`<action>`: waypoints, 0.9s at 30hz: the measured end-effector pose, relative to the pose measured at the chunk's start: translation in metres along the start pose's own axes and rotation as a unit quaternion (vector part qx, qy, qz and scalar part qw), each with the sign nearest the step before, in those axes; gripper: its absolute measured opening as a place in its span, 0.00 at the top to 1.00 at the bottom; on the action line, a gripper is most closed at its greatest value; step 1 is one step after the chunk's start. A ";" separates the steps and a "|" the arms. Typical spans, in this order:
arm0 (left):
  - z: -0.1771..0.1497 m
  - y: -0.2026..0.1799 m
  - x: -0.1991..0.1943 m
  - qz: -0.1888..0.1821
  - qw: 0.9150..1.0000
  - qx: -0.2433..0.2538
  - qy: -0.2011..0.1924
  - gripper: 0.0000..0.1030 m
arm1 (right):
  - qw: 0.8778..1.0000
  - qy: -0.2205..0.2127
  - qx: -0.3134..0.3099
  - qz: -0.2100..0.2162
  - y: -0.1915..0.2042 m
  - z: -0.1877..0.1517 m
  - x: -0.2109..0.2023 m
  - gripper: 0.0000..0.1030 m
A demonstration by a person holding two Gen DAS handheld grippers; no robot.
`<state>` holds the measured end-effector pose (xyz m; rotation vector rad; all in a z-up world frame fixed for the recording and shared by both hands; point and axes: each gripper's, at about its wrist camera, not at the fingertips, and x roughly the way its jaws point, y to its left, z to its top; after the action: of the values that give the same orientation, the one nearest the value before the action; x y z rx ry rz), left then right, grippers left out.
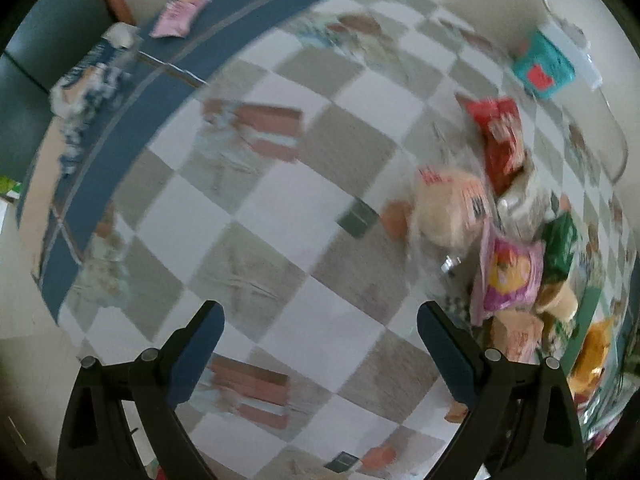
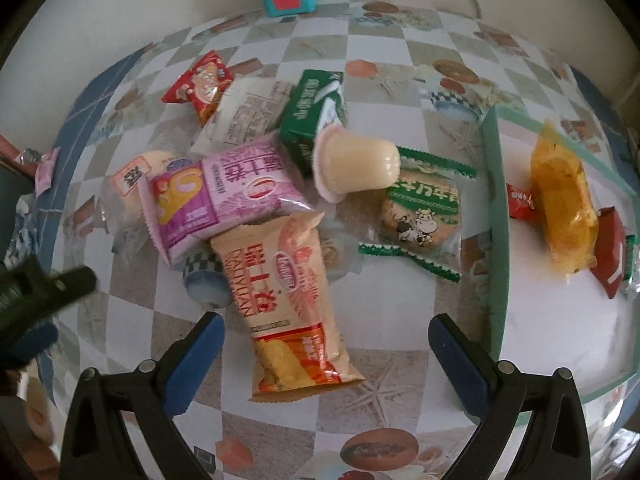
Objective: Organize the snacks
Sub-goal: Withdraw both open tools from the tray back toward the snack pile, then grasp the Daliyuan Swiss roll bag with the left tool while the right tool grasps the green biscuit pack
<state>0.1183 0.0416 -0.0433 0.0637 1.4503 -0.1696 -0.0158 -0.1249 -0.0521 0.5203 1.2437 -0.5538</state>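
Beige wafer pack [image 2: 288, 304] lies between the wide-open right hand-held gripper [image 2: 326, 356] jaws; next: close, carry to tray [image 2: 498, 216]. Left hand-held gripper [image 1: 320, 344] open, empty.

We see the snacks heaped mid-counter: a beige wafer pack [image 2: 291, 308] lying lengthwise, its top end under a pink wafer pack [image 2: 224, 196]; a green carton [image 2: 314, 114] w/ a jelly cup [image 2: 356, 164] tipped on its side against it; a cow-print biscuit [image 2: 420, 216] (green crimped ends) just right. A yellow cake pack [image 2: 564, 204] lies in the mint-rimmed tray [image 2: 498, 216].
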 end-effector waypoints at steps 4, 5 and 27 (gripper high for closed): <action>-0.002 -0.014 0.004 -0.012 1.000 0.014 0.009 0.06 | 0.999 -0.017 0.027 0.003 -0.019 0.006 -0.009 0.00; -0.003 -0.017 0.003 -0.012 1.000 0.017 0.008 0.06 | 0.999 -0.023 0.032 0.002 -0.024 0.007 -0.012 0.00; -0.042 -0.136 0.011 -0.063 0.986 0.153 0.030 0.06 | 0.985 -0.054 0.145 -0.073 -0.126 0.022 -0.034 0.00</action>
<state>0.0576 -0.0876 -0.0508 0.2293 1.4792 -0.4959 -0.0892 -0.2305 -0.0226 0.6373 1.1084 -0.8854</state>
